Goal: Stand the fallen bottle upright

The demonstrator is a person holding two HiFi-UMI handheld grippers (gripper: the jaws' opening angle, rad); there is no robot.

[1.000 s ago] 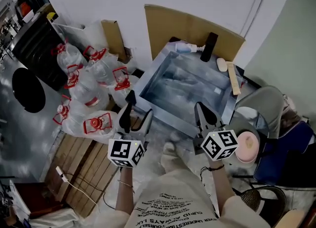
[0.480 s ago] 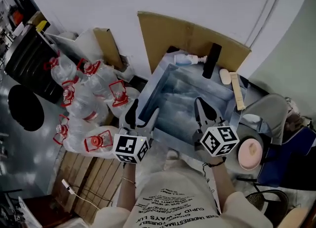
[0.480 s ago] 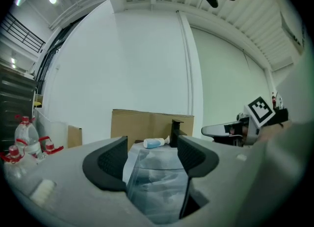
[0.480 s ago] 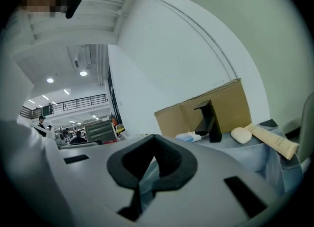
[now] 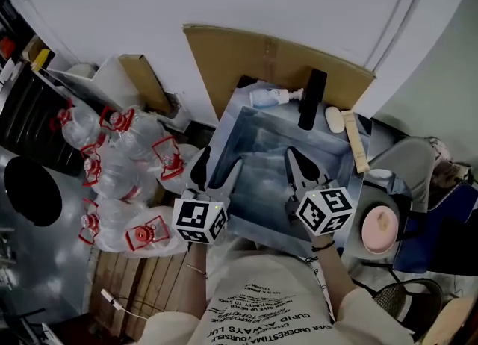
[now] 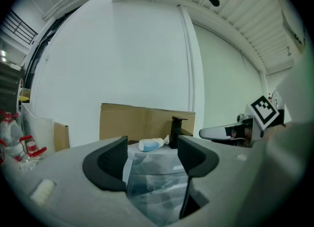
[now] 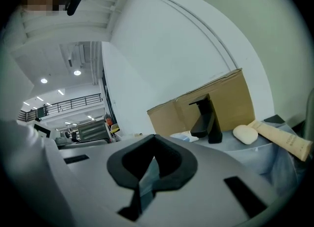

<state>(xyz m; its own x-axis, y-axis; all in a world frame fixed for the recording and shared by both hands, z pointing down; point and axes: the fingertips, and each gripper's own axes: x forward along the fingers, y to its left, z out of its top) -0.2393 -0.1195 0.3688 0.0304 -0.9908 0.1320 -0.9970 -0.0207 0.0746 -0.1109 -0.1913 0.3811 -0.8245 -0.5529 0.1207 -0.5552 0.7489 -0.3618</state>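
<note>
Fallen white-and-blue plastic pump bottle (image 5: pixel 269 97) lies on far ledge of grey sink (image 5: pixel 224 133), long axis left-right, nozzle toward black faucet (image 5: pixel 310 98); well ahead of both claws. Left gripper (image 5: pixel 216 164) jaws apart, empty; right gripper (image 5: pixel 297 166) jaws together, seemingly slightly nearer

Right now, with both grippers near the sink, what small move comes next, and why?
Probably ease the left gripper forward over the sink toward the pump bottle, which lies on its side on the back ledge, just left of the black faucet. Its jaws stand open and empty, with the bottle framed between them; the right gripper looks shut.
</note>
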